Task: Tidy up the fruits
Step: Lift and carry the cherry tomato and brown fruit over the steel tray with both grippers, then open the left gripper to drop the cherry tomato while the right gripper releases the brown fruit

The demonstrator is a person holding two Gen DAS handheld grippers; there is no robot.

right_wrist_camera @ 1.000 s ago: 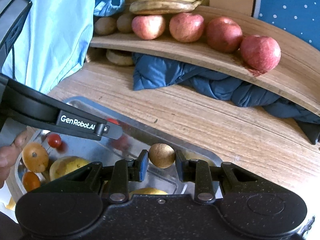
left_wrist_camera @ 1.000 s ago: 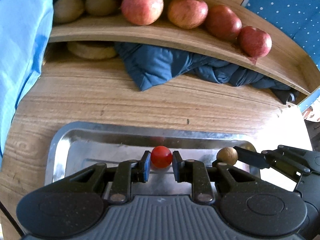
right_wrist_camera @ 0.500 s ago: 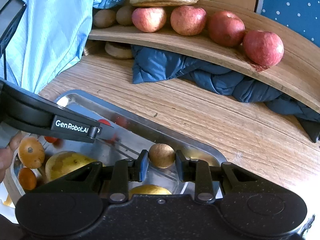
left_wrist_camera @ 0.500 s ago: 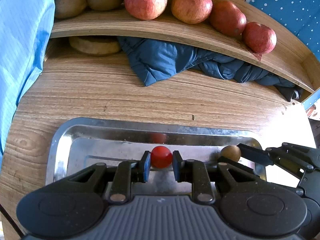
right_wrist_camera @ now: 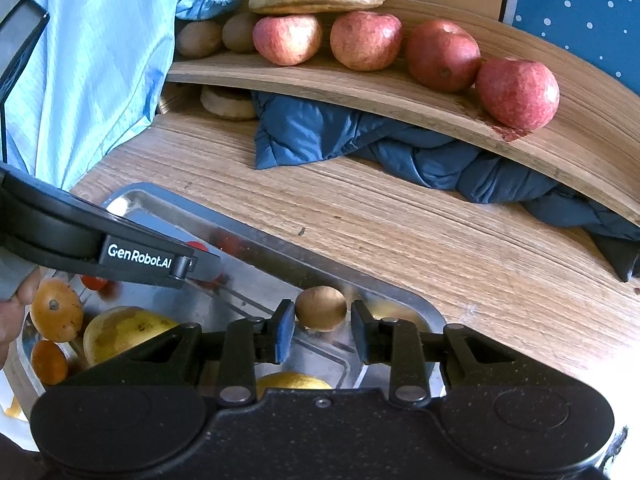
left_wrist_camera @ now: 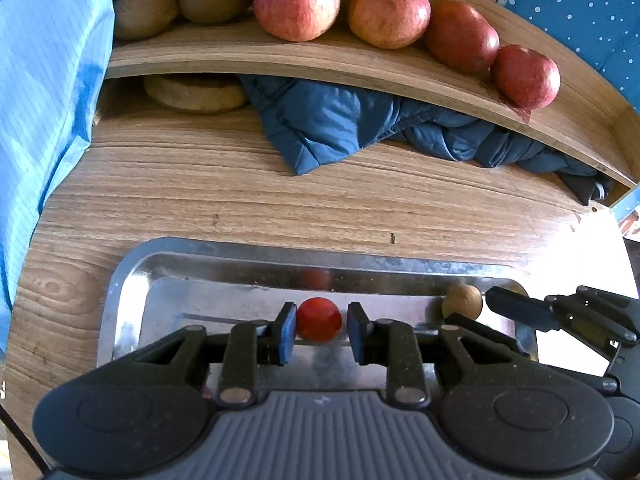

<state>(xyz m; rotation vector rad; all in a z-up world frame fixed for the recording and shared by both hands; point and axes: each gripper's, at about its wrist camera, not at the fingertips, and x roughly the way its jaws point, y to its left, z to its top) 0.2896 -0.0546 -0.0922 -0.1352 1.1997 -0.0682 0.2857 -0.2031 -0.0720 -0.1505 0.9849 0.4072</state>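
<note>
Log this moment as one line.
left hand-held gripper: opening, cherry tomato between | right hand-held gripper: opening, brown fruit between | tray

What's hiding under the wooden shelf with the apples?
Under the wooden shelf lies a crumpled dark blue quilted cloth, beside a round tan thing. The shelf covers whatever is farther back.

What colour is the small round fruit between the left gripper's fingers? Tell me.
Bright red. The small fruit, seemingly a cherry tomato, shows best in the left wrist view, on the metal tray.
</note>
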